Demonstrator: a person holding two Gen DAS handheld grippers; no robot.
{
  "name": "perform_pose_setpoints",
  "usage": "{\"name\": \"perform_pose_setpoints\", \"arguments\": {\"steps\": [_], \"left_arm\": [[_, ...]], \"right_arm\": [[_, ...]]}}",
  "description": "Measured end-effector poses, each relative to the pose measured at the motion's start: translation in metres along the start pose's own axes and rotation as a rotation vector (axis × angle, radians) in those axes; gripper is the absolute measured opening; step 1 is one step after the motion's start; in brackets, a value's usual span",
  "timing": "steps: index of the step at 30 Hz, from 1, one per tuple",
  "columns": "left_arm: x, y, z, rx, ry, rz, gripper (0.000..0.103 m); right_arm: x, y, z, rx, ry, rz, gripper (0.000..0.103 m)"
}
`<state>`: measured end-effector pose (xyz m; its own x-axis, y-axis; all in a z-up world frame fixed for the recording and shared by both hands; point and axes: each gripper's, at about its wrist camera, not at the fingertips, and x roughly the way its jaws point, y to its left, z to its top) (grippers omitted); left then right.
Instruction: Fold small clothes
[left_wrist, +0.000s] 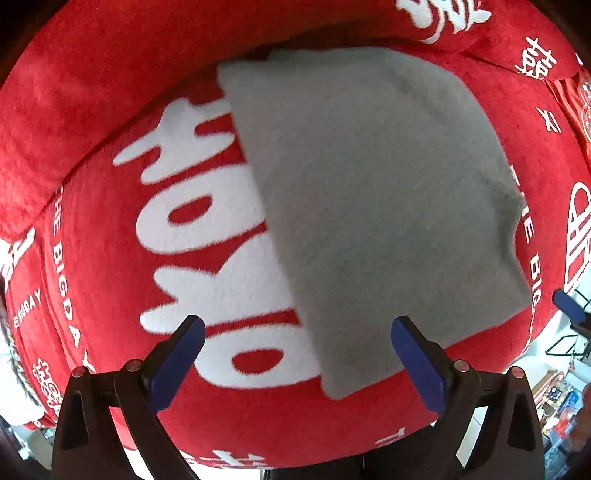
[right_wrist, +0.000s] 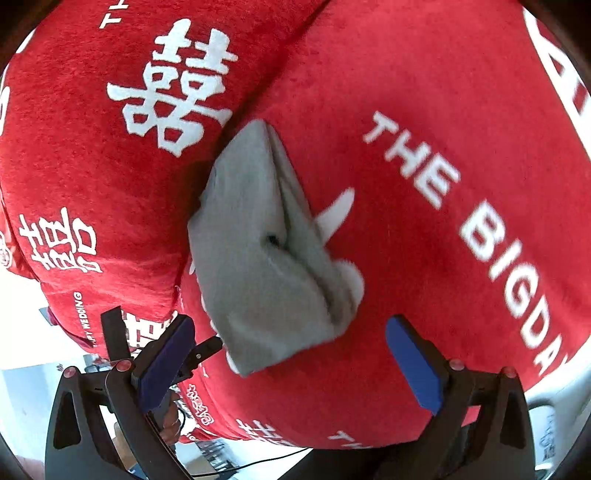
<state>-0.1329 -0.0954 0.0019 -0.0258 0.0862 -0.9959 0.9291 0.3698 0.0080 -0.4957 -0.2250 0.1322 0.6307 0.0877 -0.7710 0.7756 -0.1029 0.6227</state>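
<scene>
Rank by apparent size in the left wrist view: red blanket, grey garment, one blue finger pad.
1. red blanket, fills most of the frame
2. grey garment
3. blue finger pad, though nearness to the camera enlarges it

One grey garment (left_wrist: 373, 206) lies folded on one red plush cover (left_wrist: 110, 74) printed with white lettering. Two tools hover over that cover: one left tool (left_wrist: 297, 354) and one right tool (right_wrist: 290, 354), each with two blue-padded fingers spread apart, four fingers (left_wrist: 177, 365) altogether, none touching the garment.
</scene>
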Motion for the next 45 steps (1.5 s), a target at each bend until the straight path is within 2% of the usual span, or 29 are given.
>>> {"name": "perform_pose_setpoints", "arguments": {"steps": [5,8,13,16,28,35,39,45], "left_arm": [[0.001,-0.012,0.017,-0.035,-0.030,-0.052,0.101],[0.006,-0.014,0.030,-0.068,-0.048,-0.079,0.101],[0.015,-0.014,0.043,-0.125,-0.064,-0.076,0.101],[0.020,-0.011,0.043,-0.162,-0.066,-0.083,0.101],[0.028,0.001,0.032,-0.243,-0.062,-0.106,0.101],[0.031,-0.003,0.027,-0.253,-0.065,-0.109,0.101],[0.028,0.008,0.017,-0.250,-0.063,-0.116,0.101],[0.031,0.009,0.022,-0.240,-0.065,-0.125,0.101]], "right_arm": [[0.012,-0.003,0.025,0.001,0.082,0.058,0.103],[0.026,0.003,0.033,-0.042,0.130,0.018,0.103],[0.049,0.016,0.048,-0.087,0.192,0.004,0.103],[0.061,0.025,0.058,-0.120,0.223,-0.034,0.103],[0.078,0.041,0.083,-0.212,0.280,-0.111,0.103],[0.085,0.040,0.086,-0.219,0.298,-0.123,0.103],[0.091,0.037,0.088,-0.221,0.311,-0.138,0.103],[0.096,0.036,0.093,-0.224,0.322,-0.146,0.103]]}}
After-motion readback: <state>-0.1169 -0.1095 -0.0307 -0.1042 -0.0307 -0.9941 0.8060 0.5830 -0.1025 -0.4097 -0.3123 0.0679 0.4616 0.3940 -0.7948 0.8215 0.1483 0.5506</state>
